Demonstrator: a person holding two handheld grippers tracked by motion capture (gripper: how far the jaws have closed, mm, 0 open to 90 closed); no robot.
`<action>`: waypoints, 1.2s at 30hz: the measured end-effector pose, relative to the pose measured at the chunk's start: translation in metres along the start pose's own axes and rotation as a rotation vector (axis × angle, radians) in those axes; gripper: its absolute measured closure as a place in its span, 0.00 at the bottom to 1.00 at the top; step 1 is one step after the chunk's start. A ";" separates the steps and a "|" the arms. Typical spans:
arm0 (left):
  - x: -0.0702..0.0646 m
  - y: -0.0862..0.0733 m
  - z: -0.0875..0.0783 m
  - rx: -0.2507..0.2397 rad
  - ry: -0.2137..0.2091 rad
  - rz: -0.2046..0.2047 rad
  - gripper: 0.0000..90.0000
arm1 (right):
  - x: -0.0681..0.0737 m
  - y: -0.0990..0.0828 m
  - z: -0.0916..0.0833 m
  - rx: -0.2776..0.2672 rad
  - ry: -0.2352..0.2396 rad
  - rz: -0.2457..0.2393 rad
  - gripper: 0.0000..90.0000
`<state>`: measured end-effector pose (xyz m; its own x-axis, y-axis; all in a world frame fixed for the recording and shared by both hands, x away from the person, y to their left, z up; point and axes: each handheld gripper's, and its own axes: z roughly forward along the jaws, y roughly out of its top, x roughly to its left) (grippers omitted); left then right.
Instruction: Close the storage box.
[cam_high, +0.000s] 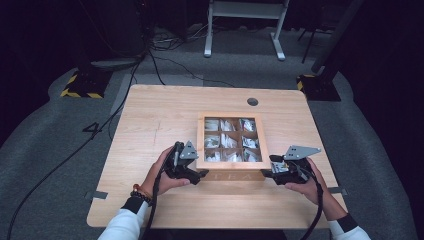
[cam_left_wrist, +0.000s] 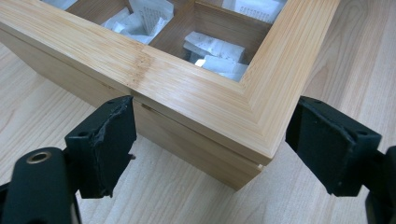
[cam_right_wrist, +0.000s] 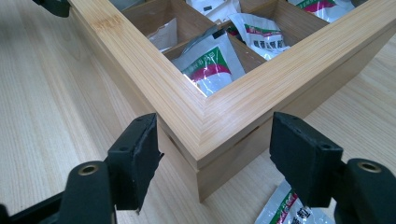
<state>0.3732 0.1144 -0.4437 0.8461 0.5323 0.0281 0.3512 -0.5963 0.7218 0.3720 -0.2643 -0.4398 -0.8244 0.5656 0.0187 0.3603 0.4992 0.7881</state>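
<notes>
Box (cam_high: 231, 171) of wood sits right of table (cam_high: 150, 125) centre in high view, left gripper (cam_high: 202, 173) and right gripper (cam_high: 266, 173) at its near corners; each gripper view shows wide jaws straddling a corner, pads apart from wood.

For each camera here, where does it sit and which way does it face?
High view: above the near edge, looking down on the table, tea box, both hands and forearms.
Left gripper view: on the left gripper, facing one near box corner between its jaws.
Right gripper view: on the right gripper, facing the other corner.
Shared: the box.
</notes>
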 end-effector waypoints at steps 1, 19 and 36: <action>0.000 0.000 0.000 0.000 -0.002 -0.003 0.19 | 0.000 0.000 0.000 0.000 0.000 0.000 0.37; 0.001 -0.006 -0.015 -0.065 0.022 -0.024 0.19 | 0.000 0.001 -0.007 -0.024 -0.026 -0.023 0.36; 0.008 -0.023 -0.036 -0.069 0.092 -0.016 0.19 | -0.013 -0.006 -0.025 -0.048 -0.080 -0.010 0.34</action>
<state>0.3577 0.1540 -0.4347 0.7989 0.5964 0.0774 0.3331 -0.5460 0.7687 0.3693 -0.2913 -0.4293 -0.7898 0.6122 -0.0369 0.3292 0.4739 0.8167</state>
